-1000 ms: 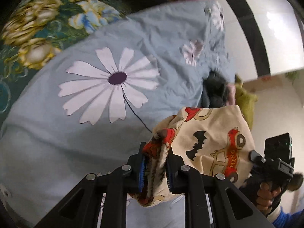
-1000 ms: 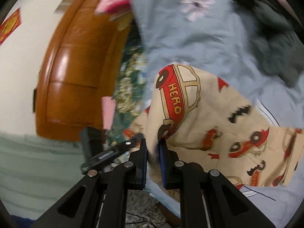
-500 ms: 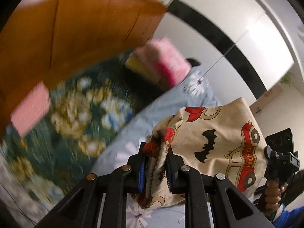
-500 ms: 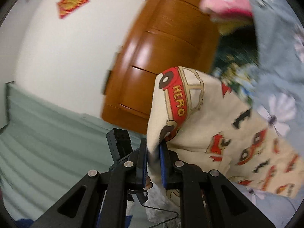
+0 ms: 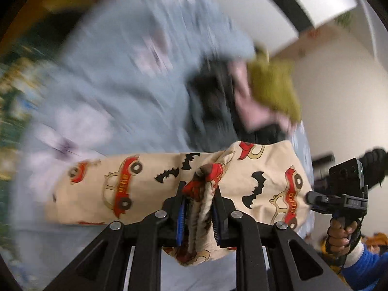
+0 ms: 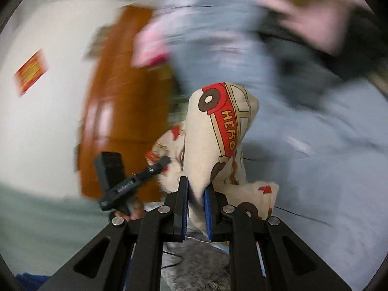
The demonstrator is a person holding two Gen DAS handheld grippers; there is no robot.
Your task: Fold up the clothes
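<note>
A cream garment printed with red "HERO" cars and black bats (image 5: 145,189) hangs between both grippers over a light blue flowered bedsheet (image 5: 116,77). My left gripper (image 5: 198,208) is shut on a bunched, ribbed edge of the garment. My right gripper (image 6: 196,194) is shut on another edge of the same garment (image 6: 218,126). The right gripper also shows at the right of the left wrist view (image 5: 339,194), and the left gripper shows in the right wrist view (image 6: 131,181). The background is motion-blurred.
A heap of dark, pink and olive-yellow clothes (image 5: 254,92) lies on the bed beyond the garment. A brown wooden headboard (image 6: 121,111) stands at the bed's end, with pink folded items (image 6: 150,46) near it. A white wall lies to the right.
Both grippers swung back down from the raised position toward the bed, still holding the garment. The cloth now spreads out leftward over the sheet. The views are blurred by fast motion.
</note>
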